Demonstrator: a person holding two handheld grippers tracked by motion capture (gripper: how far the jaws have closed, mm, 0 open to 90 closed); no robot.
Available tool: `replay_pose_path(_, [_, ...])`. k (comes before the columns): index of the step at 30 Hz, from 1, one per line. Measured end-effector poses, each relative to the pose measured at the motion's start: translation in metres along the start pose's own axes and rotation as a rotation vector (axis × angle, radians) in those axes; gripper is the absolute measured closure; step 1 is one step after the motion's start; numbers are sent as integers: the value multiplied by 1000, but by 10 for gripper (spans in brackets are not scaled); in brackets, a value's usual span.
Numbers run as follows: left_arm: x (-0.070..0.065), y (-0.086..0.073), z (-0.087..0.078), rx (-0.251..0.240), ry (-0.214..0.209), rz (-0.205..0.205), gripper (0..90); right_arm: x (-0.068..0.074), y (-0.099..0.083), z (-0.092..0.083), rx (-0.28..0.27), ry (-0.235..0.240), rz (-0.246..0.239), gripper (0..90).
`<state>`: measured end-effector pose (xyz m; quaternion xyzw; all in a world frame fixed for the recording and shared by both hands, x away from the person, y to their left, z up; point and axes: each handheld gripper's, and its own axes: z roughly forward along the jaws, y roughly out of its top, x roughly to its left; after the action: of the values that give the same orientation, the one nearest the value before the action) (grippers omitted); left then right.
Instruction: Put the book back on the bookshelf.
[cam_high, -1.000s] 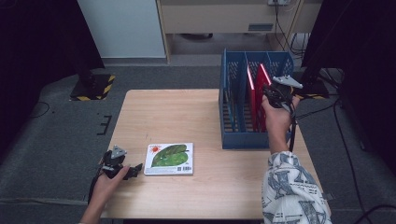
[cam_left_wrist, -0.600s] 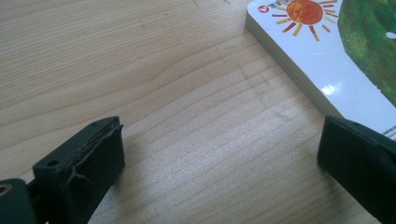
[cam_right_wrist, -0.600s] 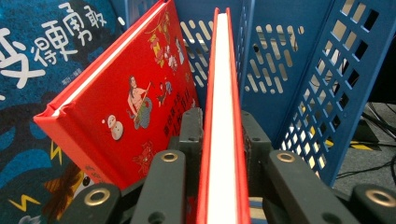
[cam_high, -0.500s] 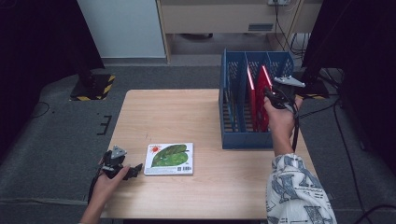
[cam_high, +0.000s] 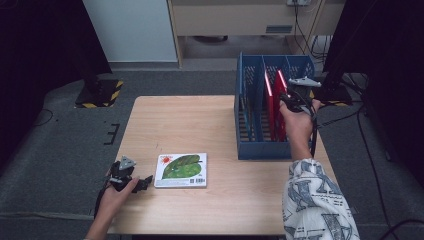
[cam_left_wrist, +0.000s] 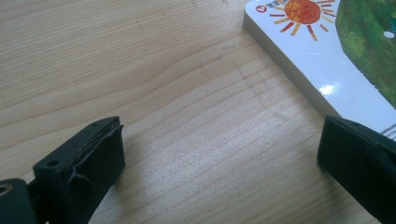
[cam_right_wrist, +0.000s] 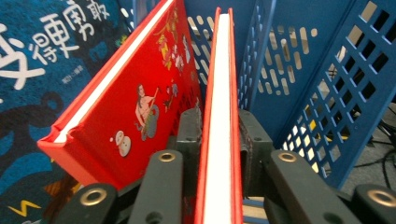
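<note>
1. A person stands at a light wooden counter (cam_high: 220, 125) and holds a two-jaw gripper in each hand, seen from above.
2. A blue plastic file rack (cam_high: 252, 107) with upright dividers stands on the counter's far right part. Two thin red books stand upright in it, side by side.
3. The right gripper (cam_high: 289, 98) is at the top of the rack. In the right gripper view its two black jaws are closed on the upper edge of one red book (cam_right_wrist: 219, 116), one pad pressed against each cover, with the white page edge showing between them.
4. The second red book (cam_right_wrist: 140, 93) leans just beside the gripped one in the right gripper view, its cover showing small drawn figures. Further to that side stands a blue book with large white characters (cam_right_wrist: 42, 51).
5. The right forearm wears a white sleeve with a dark pattern (cam_high: 315, 200).
6. The left gripper (cam_high: 142, 181) rests low on the counter's near left corner. In the left gripper view its jaws stand wide apart with bare wood between them, holding nothing.
7. A picture book (cam_high: 181, 170) lies flat on the counter just beside the left gripper. Its cover shows a green shape and an orange sun on white. One jaw sits close to the book's corner (cam_left_wrist: 327, 79); whether it touches cannot be told.
</note>
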<state>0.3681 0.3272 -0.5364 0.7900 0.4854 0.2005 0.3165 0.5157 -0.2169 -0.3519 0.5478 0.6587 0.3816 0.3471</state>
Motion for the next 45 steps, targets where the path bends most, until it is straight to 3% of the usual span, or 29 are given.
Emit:
replay_pose_path(7, [0, 0, 0, -1, -1, 1, 0, 0, 1, 0, 8, -15, 14, 779])
replay_pose_path(20, [0, 0, 0, -2, -2, 2, 0, 1, 1, 2, -34, -33, 15, 795])
replay_pose_path(29, [-1, 0, 1, -2, -3, 3, 0, 1, 15, 4, -70, -29, 8, 796])
replay_pose_path(37, [-1, 1, 1, -8, -2, 3, 0, 1, 26, 15, -85, -33, 2, 796])
replay_pose_path(45, [-2, 1, 1, -7, -3, 3, 0, 6, 30, 28, -57, -51, -9, 796])
